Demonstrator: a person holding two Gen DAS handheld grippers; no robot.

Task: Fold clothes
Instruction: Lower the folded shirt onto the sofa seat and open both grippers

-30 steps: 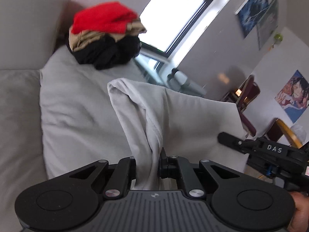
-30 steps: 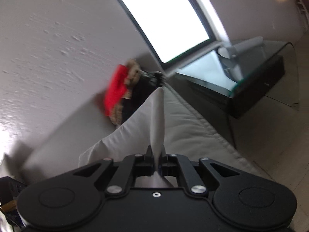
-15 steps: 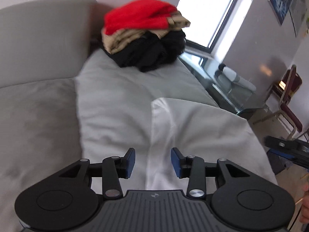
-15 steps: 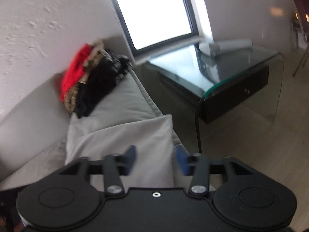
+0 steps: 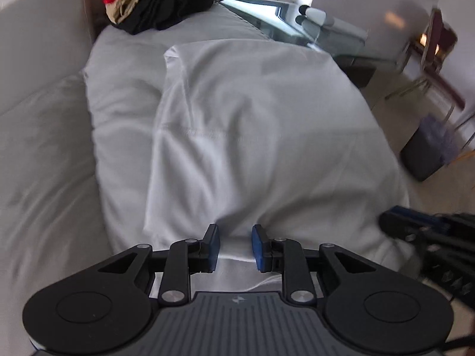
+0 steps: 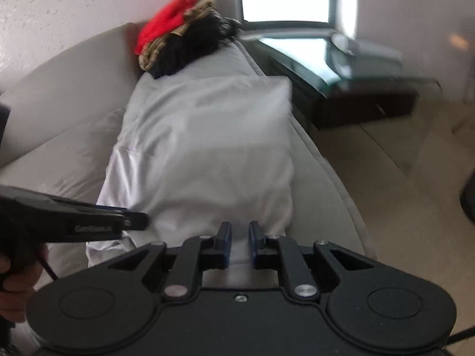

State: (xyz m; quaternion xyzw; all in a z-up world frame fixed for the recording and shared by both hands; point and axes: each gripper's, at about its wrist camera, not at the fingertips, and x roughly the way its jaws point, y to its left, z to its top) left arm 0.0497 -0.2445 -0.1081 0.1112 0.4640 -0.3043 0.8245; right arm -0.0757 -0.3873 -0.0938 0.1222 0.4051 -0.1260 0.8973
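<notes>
A white garment (image 5: 252,124) lies spread flat on the grey sofa cushion (image 5: 118,95), its near edge just under both grippers. My left gripper (image 5: 234,244) hovers over that near edge; its blue pads stand apart and are closing, with cloth showing in the gap but not pinched. In the right wrist view the same garment (image 6: 207,148) fills the middle. My right gripper (image 6: 236,243) sits at its near right corner with a narrow gap, jaws closing, and the pads do not press on the cloth.
A pile of red, tan and black clothes (image 5: 160,3) sits at the far end of the sofa. A glass side table (image 6: 341,68) stands to the right, under the window. A chair (image 5: 439,53) and a dark bin (image 5: 427,154) stand on the floor beyond.
Both grippers let go of the white garment, which hung from them a second ago and now lies flat. Both tipped downward, and their jaws opened wide and then narrowed.
</notes>
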